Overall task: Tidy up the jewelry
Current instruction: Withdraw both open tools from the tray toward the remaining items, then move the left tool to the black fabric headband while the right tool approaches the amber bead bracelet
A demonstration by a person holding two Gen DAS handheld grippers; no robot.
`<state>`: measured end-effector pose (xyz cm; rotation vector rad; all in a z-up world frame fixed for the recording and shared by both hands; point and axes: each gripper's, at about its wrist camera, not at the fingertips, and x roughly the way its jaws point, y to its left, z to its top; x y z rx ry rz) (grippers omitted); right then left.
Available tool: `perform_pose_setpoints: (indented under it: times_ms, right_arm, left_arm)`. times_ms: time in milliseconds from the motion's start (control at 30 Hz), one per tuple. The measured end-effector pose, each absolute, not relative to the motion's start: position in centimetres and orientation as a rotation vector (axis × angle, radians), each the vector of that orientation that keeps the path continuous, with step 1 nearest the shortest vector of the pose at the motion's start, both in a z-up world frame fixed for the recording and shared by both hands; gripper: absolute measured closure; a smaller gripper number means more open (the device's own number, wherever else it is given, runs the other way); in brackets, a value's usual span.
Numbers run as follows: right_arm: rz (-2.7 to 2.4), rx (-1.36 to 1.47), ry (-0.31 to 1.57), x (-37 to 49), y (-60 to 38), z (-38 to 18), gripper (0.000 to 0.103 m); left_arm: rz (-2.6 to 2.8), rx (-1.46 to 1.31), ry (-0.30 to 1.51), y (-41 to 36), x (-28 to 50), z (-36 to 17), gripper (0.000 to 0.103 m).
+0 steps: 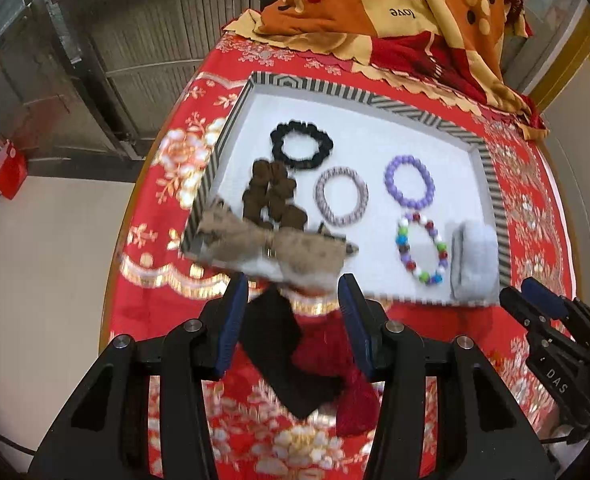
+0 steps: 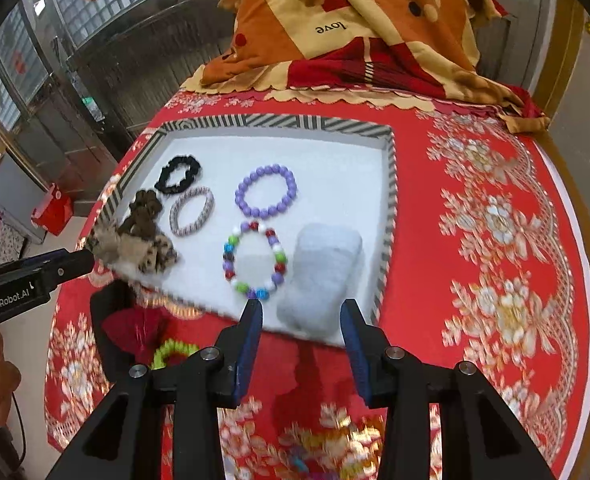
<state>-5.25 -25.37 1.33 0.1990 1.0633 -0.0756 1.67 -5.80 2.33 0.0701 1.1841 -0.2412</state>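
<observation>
Both claws spread, nothing pinched: left claw [image 1: 291, 292] just short of the leopard bow [image 1: 271, 246] on the tray [image 1: 375, 100], right claw [image 2: 301, 312] by the grey pad [image 2: 323, 272]; next, I'd pick loose pieces lower in frame

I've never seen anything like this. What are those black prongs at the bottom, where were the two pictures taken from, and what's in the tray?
There is no robot here. A person holds a two-fingered gripping tool in each hand, and a wide-angle camera on each looks along its fingers. One picture comes from the left tool, the other from the right tool.

On a red flowered tablecloth sits a striped tray. It holds a black scrunchie, a brown scrunchie, a striped hair tie, a purple bracelet, a multicoloured bracelet and a grey folded cloth.

A leopard-print bow is at the left tool's fingertips. Blur hides whether it is gripped. The right tool is open and empty.
</observation>
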Motion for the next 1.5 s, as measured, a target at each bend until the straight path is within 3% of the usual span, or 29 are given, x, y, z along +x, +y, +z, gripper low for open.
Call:
perform_pose_setpoints:
  times_ms: [767,1500]
  right_arm:
    - [-0.107,0.125,1.117,-15.5,-27.4,0.1,0.064]
    - [-0.087,0.153,1.163,-17.9,-30.0,-1.6,0.063]
  left_arm:
    - [-0.214,0.124,1.214,-7.1,-8.8,0.5,0.057]
    - [-0.196,0.09,1.262,-5.9,-10.7,-0.8,0.057]
